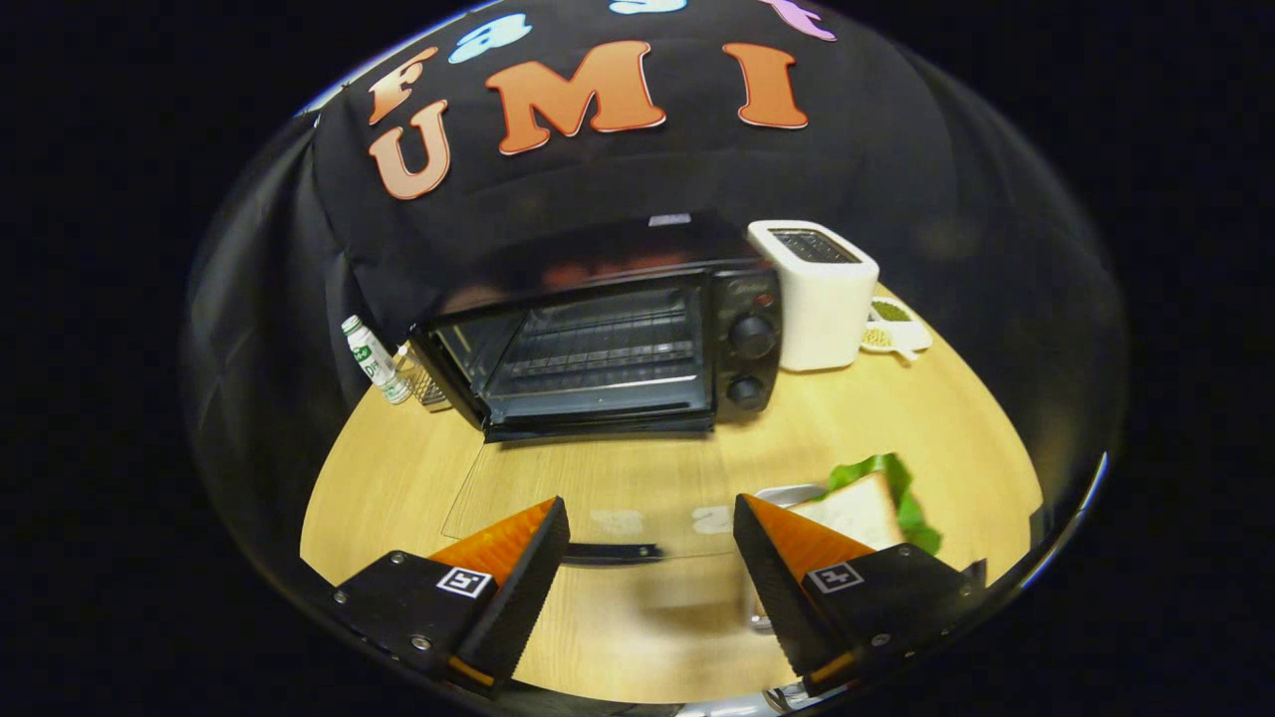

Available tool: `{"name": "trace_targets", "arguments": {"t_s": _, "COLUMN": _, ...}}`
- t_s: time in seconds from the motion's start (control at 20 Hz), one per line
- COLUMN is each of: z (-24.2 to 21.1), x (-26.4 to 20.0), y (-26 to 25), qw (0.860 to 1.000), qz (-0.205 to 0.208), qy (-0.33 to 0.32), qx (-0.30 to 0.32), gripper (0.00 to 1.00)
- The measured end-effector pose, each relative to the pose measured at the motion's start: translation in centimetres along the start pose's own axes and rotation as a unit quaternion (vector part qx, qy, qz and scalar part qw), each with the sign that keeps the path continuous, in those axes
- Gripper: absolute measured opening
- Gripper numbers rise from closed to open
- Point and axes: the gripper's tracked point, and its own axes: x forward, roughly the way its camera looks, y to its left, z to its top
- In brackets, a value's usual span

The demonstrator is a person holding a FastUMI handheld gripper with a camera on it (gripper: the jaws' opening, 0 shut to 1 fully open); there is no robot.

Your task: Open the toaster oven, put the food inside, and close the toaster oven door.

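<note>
The black toaster oven (637,339) stands at the back of the wooden table (398,478) with its cavity and wire rack exposed. Its glass door (588,488) is swung down flat toward me, and the dark handle (610,551) lies between my fingers, a little nearer the left one. My gripper (649,508) is open, touching nothing. A sandwich (859,508) of white bread and green lettuce rests on a metal tray (782,494) just beyond my right finger (797,543), which partly hides it.
A white pop-up toaster (822,294) stands right of the oven, with a small white dish (894,327) of green bits behind it. A white bottle (371,358) and a clear container (423,383) stand left of the oven.
</note>
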Motion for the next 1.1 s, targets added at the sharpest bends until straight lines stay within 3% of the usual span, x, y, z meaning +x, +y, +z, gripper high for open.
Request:
{"name": "trace_targets", "arguments": {"t_s": 0.2, "z": 1.7, "x": -2.1, "y": -5.9, "qw": 1.0, "qz": -0.007, "qy": 0.02, "qx": 0.007, "gripper": 0.99}}
{"name": "trace_targets", "arguments": {"t_s": 0.5, "z": -0.6, "x": -2.3, "y": -12.1, "qw": 0.993, "qz": 0.007, "qy": 0.111, "qx": 0.047, "gripper": 0.99}}
{"name": "trace_targets", "arguments": {"t_s": 0.85, "z": -5.1, "x": -0.1, "y": -13.5, "qw": 0.967, "qz": 0.064, "qy": 0.239, "qx": 0.052, "gripper": 0.99}}
{"name": "trace_targets", "arguments": {"t_s": 1.1, "z": -6.9, "x": 1.4, "y": -13.0, "qw": 0.951, "qz": 0.097, "qy": 0.286, "qx": 0.064, "gripper": 0.97}}
